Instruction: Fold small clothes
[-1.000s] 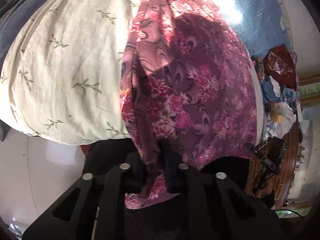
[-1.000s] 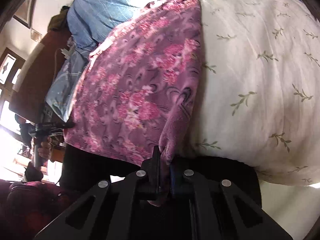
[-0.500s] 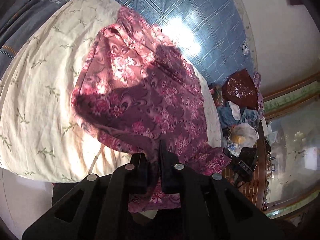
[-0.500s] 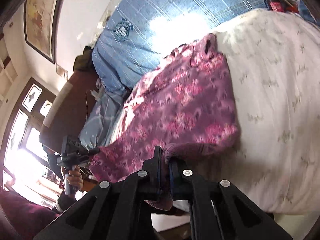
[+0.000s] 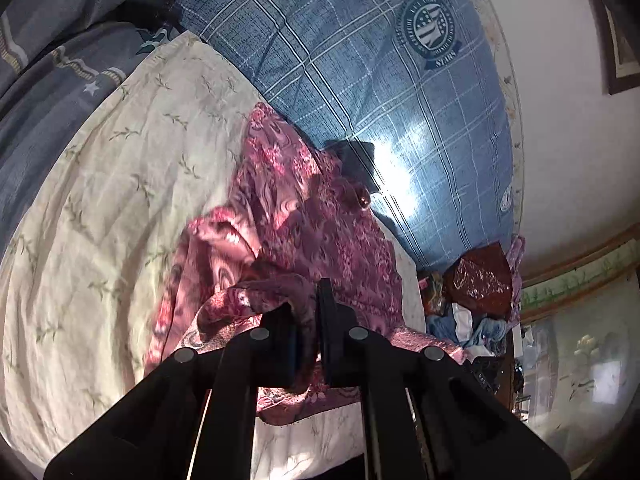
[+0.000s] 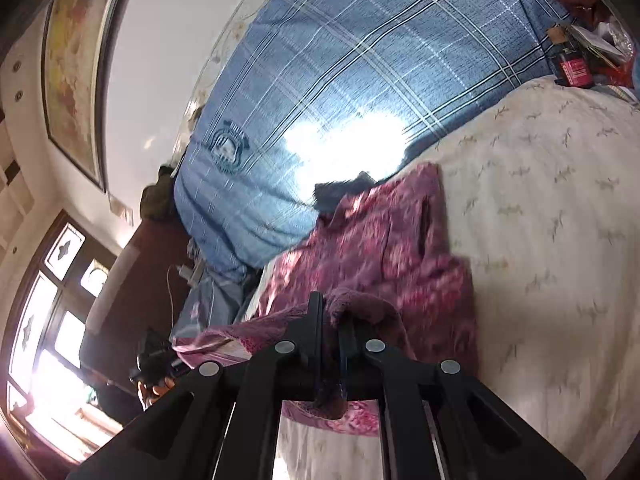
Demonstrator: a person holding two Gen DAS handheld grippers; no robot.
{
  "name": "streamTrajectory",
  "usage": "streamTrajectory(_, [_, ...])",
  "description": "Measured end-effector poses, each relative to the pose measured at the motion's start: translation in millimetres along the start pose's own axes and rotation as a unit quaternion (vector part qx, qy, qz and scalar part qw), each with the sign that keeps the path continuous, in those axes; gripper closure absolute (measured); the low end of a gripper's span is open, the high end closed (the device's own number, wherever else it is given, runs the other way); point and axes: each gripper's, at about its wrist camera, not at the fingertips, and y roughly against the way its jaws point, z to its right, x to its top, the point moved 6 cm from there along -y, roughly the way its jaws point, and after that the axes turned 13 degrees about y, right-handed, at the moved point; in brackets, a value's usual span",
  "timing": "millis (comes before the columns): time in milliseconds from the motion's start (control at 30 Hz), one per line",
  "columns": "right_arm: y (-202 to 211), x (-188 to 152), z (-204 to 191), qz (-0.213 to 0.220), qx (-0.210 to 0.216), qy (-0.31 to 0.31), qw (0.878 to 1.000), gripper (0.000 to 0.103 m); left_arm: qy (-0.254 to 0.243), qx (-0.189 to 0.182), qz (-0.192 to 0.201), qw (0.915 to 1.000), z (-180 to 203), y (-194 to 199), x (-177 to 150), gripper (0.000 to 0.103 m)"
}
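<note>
A small purple-pink floral garment (image 5: 320, 224) lies bunched on the cream leaf-print sheet (image 5: 100, 208). My left gripper (image 5: 306, 316) is shut on the garment's near edge, cloth pinched between its black fingers. In the right wrist view the same garment (image 6: 392, 248) rises from the cream sheet (image 6: 540, 240) toward my right gripper (image 6: 330, 320), which is shut on another part of the near edge. Both held corners are lifted off the sheet and the cloth doubles over toward its far end.
A blue plaid quilt (image 5: 360, 80) lies beyond the garment, with a grey-blue blanket (image 5: 48, 80) at the left. Clutter and a dark red bag (image 5: 480, 280) sit at the bed's right side. A hand holding a dark handle (image 6: 154, 364) shows at lower left.
Both grippers have risen and moved toward the far end with the garment's edge, so the flat cloth now bunches and folds over. The view now takes in the blue quilt and wall.
</note>
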Motion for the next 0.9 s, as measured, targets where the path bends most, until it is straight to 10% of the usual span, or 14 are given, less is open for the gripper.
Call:
streamTrajectory(500, [-134,72,112,0.008,-0.044,-0.13,0.991,0.097,0.067,0.047,0.004,0.9966,4,-119,126,0.097])
streamTrajectory(633, [-153,66,129,-0.027,-0.077,-0.147,0.986,0.093,0.084,0.087,-0.016,0.9926,-12,-145,129,0.097])
streamTrajectory(900, [-112,67,104,-0.005,-0.065,-0.125,0.99,0.07,0.062,0.027,-0.01,0.9977,10,-110,117,0.089])
